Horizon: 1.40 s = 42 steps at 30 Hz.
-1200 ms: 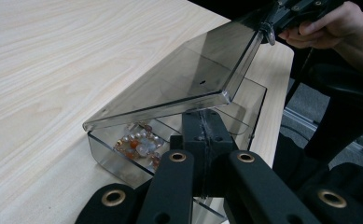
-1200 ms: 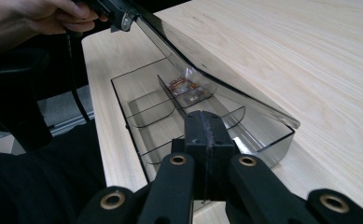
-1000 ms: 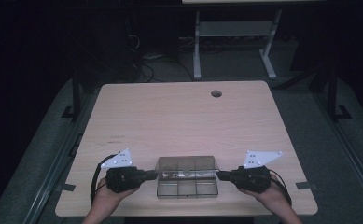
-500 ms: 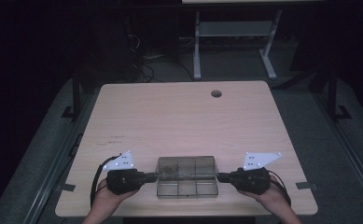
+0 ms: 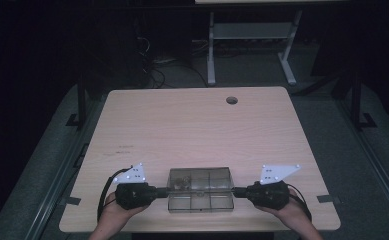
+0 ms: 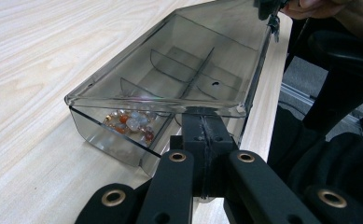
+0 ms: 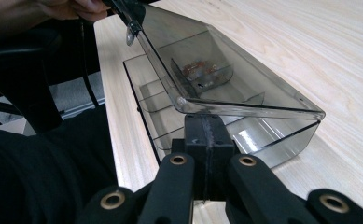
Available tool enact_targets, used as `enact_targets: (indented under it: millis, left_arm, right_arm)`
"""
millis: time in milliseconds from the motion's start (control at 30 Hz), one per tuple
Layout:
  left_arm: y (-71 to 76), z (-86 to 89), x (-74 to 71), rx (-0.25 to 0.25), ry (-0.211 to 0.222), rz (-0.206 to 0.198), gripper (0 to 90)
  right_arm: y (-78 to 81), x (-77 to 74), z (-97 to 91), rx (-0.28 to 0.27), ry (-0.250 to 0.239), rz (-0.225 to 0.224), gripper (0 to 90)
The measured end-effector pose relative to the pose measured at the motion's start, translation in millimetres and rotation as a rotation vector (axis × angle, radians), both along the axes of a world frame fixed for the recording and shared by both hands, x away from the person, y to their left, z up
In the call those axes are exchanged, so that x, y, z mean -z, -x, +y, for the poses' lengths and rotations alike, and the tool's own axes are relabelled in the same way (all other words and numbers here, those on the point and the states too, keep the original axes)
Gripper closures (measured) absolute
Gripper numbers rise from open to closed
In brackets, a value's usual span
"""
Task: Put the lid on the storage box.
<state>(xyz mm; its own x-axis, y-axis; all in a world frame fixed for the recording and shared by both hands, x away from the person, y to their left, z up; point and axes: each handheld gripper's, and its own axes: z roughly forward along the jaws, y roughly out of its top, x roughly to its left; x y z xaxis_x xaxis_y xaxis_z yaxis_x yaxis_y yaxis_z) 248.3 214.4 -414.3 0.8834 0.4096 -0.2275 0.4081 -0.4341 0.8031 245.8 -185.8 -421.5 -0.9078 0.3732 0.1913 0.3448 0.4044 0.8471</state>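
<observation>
A smoky clear compartment box (image 5: 200, 190) lies near the table's front edge. Its lid (image 6: 170, 70) is raised and tilted above the tray. Orange and white beads (image 6: 132, 123) lie in one end compartment, also seen as beads (image 7: 198, 69) in the right gripper view. My left gripper (image 5: 164, 190) is shut, its tips (image 6: 202, 116) tucked under the lid's left end edge. My right gripper (image 5: 234, 190) is shut too, and its tips (image 7: 208, 120) sit under the lid's right end. The other compartments look bare.
The wooden table (image 5: 192, 125) stretches away behind the box, with a round cable hole (image 5: 231, 100) near its far edge. A white-legged stand (image 5: 252, 35) and floor cables (image 5: 157, 70) lie beyond. The person's dark clothing sits close to the front edge.
</observation>
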Motion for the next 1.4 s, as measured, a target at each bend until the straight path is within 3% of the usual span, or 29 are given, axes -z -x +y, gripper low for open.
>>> enact_targets:
  millis: [367, 1100, 1400]
  left_arm:
    - [-0.9, -1.1, 4.3, 0.011, -0.026, 0.012, 89.5]
    - [-4.9, -3.5, 18.2, 0.036, -0.126, 0.033, 89.5]
    - [-8.1, -0.6, 19.7, 0.015, -0.126, 0.03, 89.5]
  right_arm:
    - [0.5, 4.8, 0.6, -0.016, 0.017, 0.004, 89.7]
    - [-3.0, 22.4, 5.2, -0.057, 0.087, 0.033, 89.7]
    - [-1.5, 23.6, 7.3, -0.053, 0.089, 0.029, 89.7]
